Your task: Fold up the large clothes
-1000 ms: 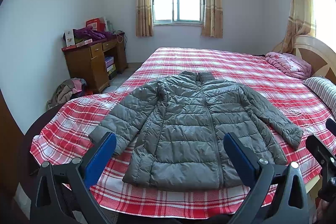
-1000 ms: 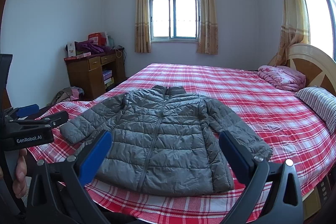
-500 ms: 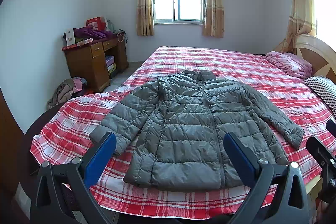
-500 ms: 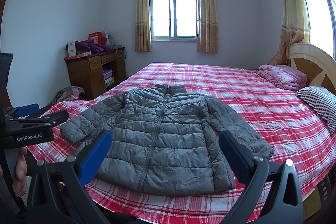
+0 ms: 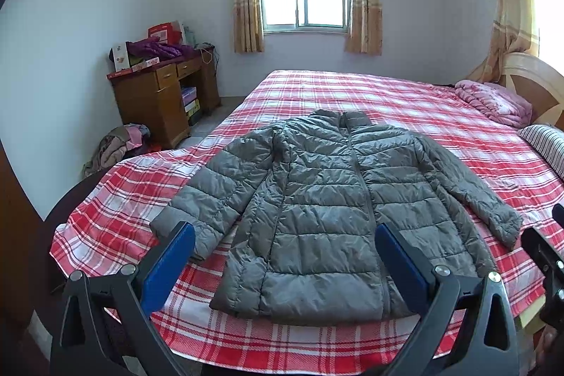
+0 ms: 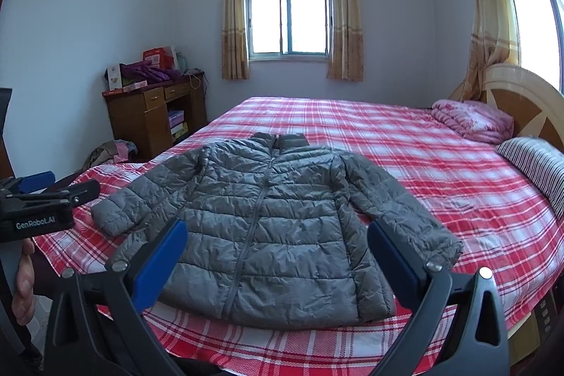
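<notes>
- grey quilted puffer jacket (image 5: 328,214) lies flat, front up and zipped, sleeves spread, on the red-and-white plaid bed sheet (image 5: 405,101) near the bed's foot edge.
- my left gripper (image 5: 285,256) hangs short of the hem, blue-padded jaws wide apart, gripping nothing.
- my right gripper (image 6: 276,256) is the same: spread wide, empty, clear of the jacket.
- pink folded quilt (image 6: 472,120) and striped pillow (image 6: 535,164) sit by the headboard, well apart from the jacket.

Black claw (image 6: 276,256) frames, blue pads (image 6: 160,265), silver screws
</notes>
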The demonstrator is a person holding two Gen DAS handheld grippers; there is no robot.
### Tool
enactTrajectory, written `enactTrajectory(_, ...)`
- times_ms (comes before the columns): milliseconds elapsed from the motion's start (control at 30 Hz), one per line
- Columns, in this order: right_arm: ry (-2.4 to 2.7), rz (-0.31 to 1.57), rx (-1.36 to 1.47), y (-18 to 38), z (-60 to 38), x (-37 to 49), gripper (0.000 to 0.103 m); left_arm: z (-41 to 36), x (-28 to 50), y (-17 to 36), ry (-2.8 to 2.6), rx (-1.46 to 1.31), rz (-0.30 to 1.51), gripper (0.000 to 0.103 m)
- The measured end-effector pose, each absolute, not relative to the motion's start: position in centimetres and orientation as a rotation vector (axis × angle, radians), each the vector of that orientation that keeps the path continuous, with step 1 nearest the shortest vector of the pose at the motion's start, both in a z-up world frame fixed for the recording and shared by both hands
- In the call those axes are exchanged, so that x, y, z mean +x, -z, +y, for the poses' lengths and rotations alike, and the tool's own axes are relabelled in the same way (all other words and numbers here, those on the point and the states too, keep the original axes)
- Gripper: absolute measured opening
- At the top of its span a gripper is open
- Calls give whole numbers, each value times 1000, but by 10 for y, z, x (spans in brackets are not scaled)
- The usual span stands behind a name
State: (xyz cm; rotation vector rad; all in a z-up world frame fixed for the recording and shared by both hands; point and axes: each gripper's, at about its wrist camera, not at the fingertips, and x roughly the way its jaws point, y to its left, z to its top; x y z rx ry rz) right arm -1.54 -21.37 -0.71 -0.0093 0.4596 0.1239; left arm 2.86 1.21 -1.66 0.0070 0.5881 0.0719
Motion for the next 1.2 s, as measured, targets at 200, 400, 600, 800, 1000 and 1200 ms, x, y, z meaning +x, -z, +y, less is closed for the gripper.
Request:
enactTrajectory(200,-108,484,1,19,-226,5,103,13,60,30,-80,16,618,102)
enactTrajectory(400,-40,528,10,41,-253,37,103,9,105,52,-86,29,678,102)
enactTrajectory(600,40,591,41,75,-292,69,103,-9,152,83,-76,77,714,102)
enactTrajectory(800,198,659,163,112,-367,93,103,-19,198,113,-79,101,737,102)
enactTrajectory(1000,385,710,313,144,-449,97,97,-20,251,143,-138,124,785,102)
enactTrajectory(1200,404,769,396,166,-472,115,85,-16,288,167,-193,151,828,102)
